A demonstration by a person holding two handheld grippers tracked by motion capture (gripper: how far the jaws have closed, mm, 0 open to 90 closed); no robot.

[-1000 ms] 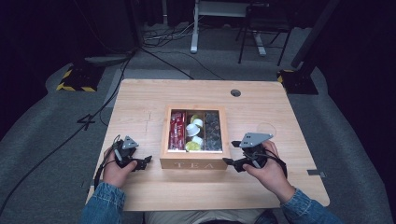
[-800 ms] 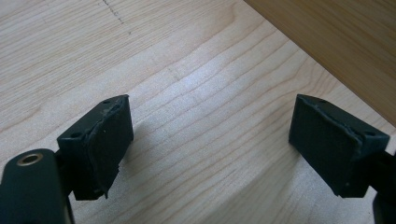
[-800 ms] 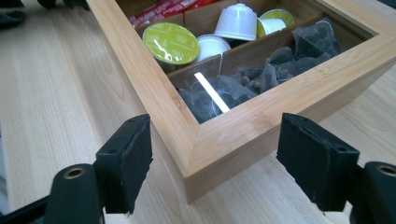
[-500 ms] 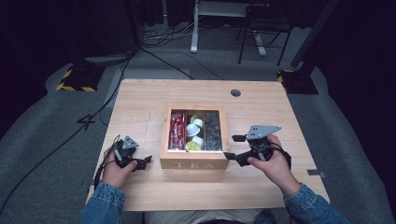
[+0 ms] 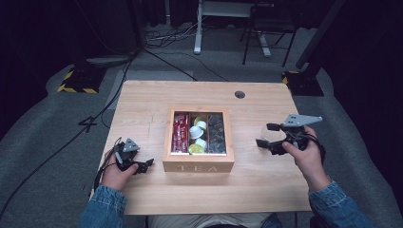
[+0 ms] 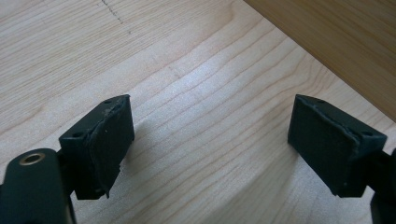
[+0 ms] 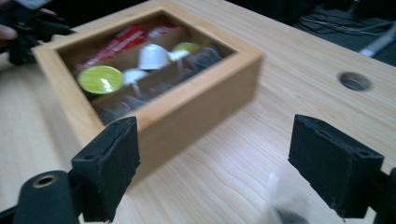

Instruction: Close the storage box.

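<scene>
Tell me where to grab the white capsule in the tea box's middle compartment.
Grip the white capsule across its tapered sides, coming from straight above: the wooden tea box walls it in and neighbouring capsules crowd it, so only its top is open to the right gripper.

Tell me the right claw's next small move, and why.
Probably lower the right claw onto the blurred clear packet lying on the table, then close. Its jaws have just been opening and stand wide. The packet sits low between them, not pinched, to the right of the tea box. What the packet holds is too blurred to tell.
</scene>
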